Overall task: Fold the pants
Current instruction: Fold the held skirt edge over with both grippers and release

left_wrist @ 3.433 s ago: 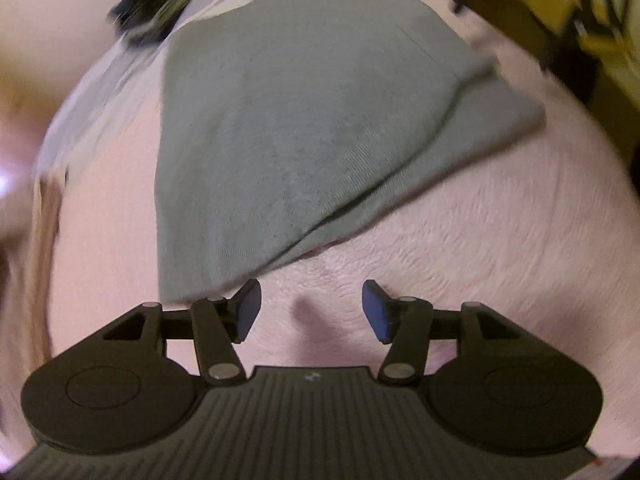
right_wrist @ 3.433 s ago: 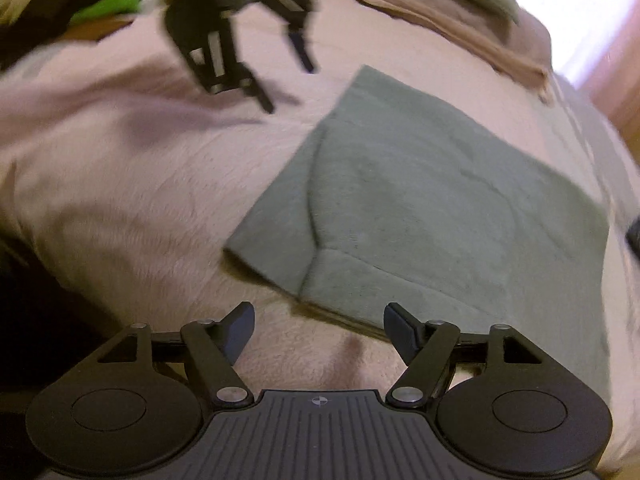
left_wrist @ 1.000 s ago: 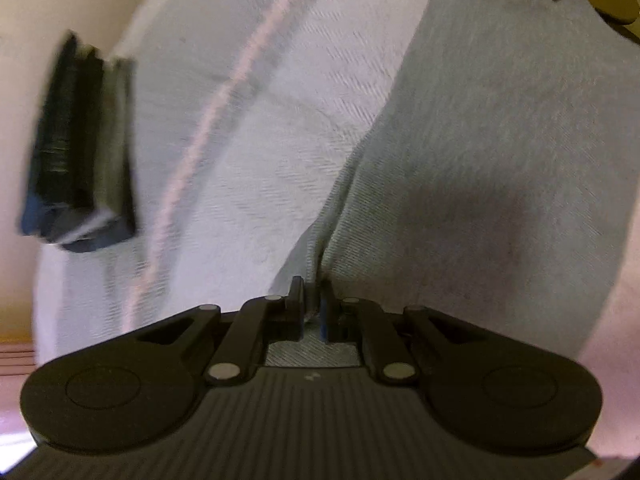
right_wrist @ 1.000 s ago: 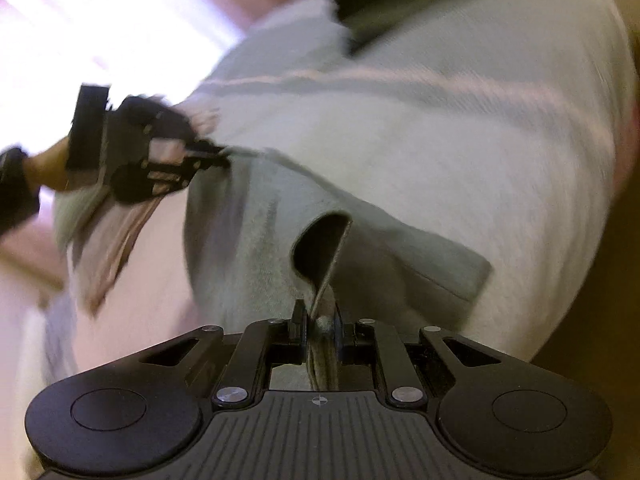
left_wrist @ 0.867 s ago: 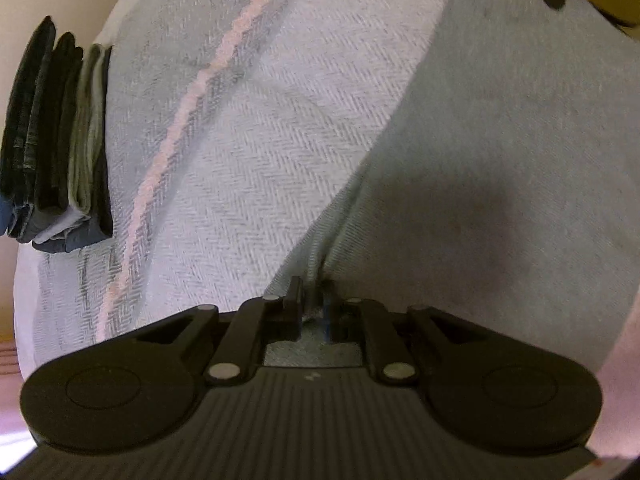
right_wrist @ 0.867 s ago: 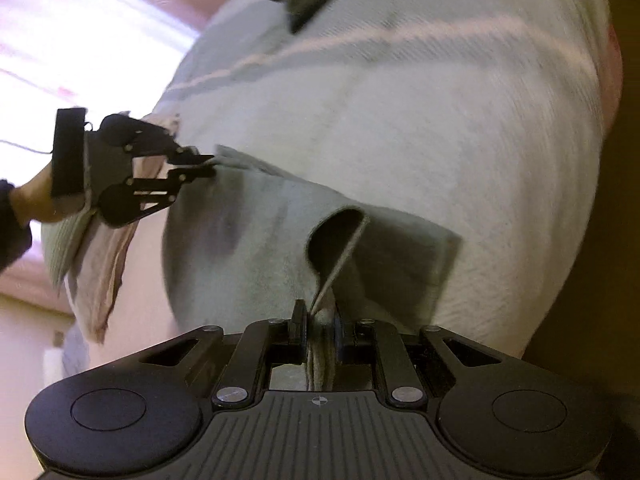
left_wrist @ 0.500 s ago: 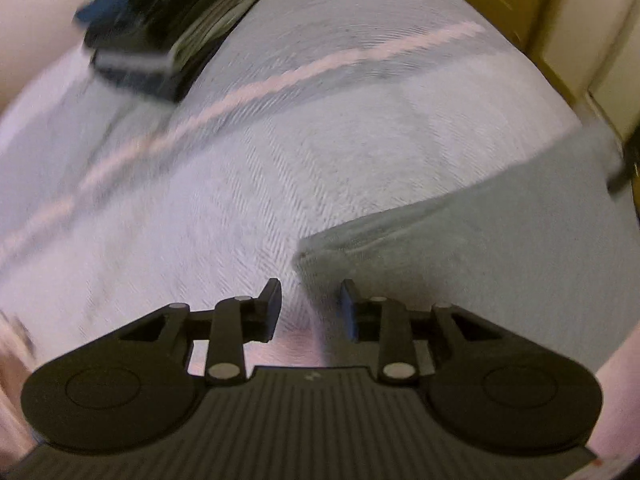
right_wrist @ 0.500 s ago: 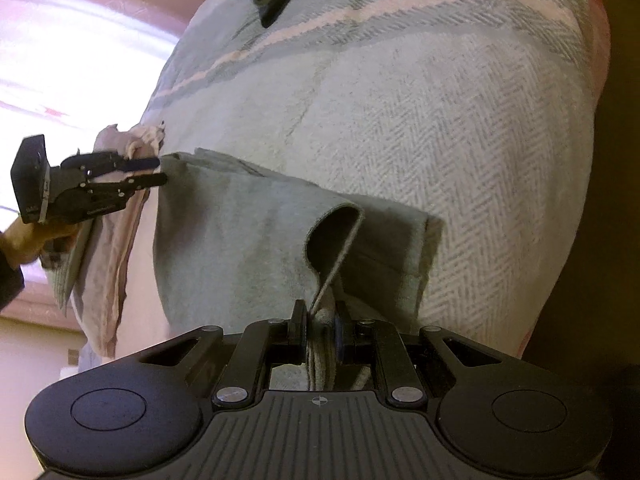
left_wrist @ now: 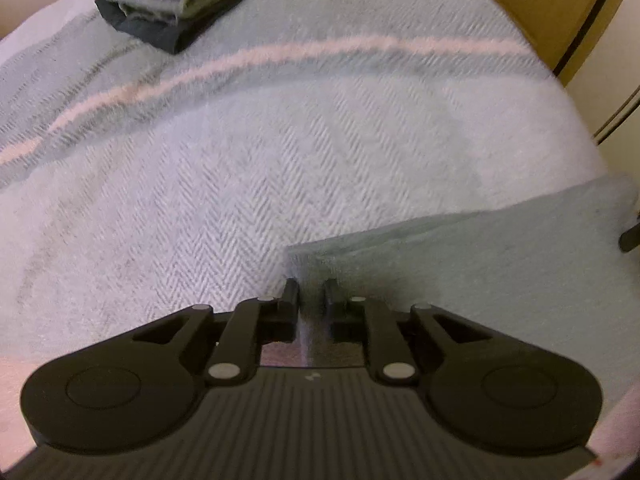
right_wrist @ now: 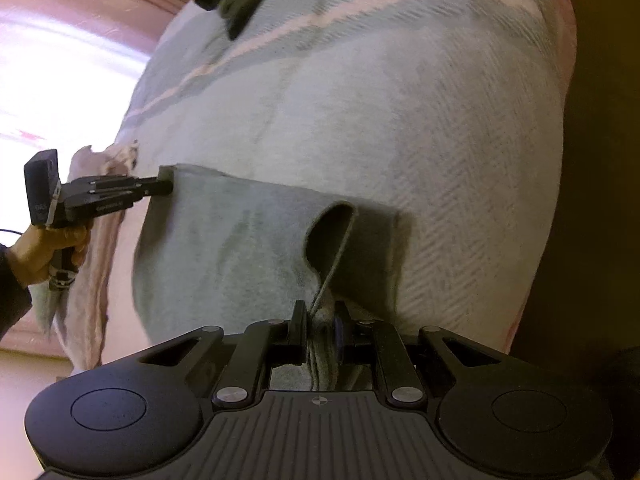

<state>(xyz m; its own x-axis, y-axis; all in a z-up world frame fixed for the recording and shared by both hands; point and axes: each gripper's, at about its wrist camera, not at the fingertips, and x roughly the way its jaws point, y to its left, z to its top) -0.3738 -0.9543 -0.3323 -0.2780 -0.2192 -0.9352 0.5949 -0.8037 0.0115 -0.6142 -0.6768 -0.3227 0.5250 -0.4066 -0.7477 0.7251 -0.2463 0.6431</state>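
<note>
Since the view a few seconds back, when the grey-green pants [right_wrist: 224, 256] lay spread on the pink sheet with both grippers wide open above them, the folded garment has been carried onto the herringbone blanket [left_wrist: 208, 184] with its pink stripe [left_wrist: 280, 50], and the stack of folded dark clothes [left_wrist: 172, 4] now sits well beyond it at the far end of the blanket. The left gripper [left_wrist: 311, 286] stands at the pants' near-left corner; its jaws let go half a second ago and have just been closing again, leaving a narrow gap. From its own camera the corner of the cloth lies just ahead of the tips, and whether the pads press on it cannot be told; the right wrist view shows the left gripper [right_wrist: 162, 187], held by a hand [right_wrist: 44, 250], with its tips touching the far corner edge. The right gripper [right_wrist: 320, 314] is clamped on a bunched fold at the opposite corner, cloth pinched upright between its pads, and a loop of fabric arches up just ahead of them. The rest of the pants lies flat on the blanket.
</note>
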